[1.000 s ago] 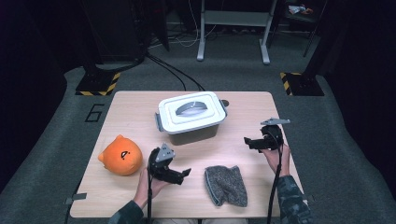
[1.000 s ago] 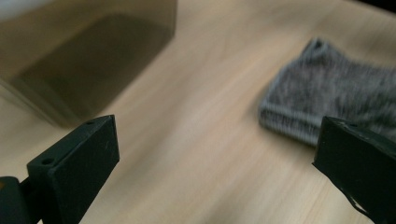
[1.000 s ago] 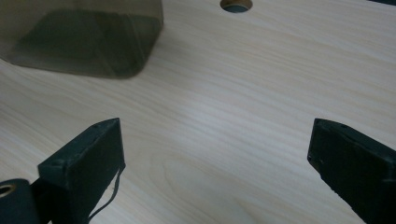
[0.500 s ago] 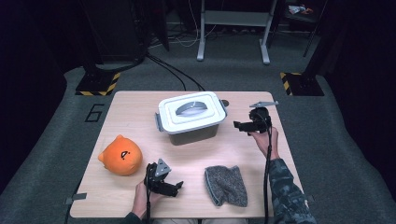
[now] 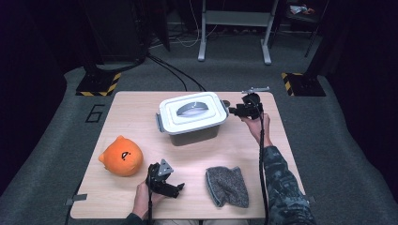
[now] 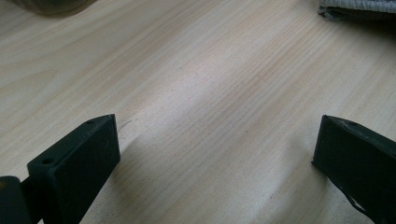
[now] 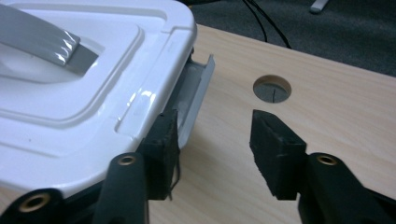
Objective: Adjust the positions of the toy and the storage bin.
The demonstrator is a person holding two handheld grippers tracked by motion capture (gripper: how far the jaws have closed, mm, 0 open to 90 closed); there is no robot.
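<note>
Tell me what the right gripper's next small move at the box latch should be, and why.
Probably ease the right gripper a little further in over the grey latch of the white lidded box. Its jaws have just been closing, yet only one pad sits at the latch's edge; the other stands apart over bare table, gripping nothing.

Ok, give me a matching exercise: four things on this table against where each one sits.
Things:
1. white lidded box
2. orange plush toy
3. grey knit cloth
4. right gripper

Places:
A. near edge, right of the left gripper
B. at the box's right-hand latch
C. middle of the table, towards the far edge
D. left side of the table

Pairs: 1-C, 2-D, 3-A, 4-B
</note>
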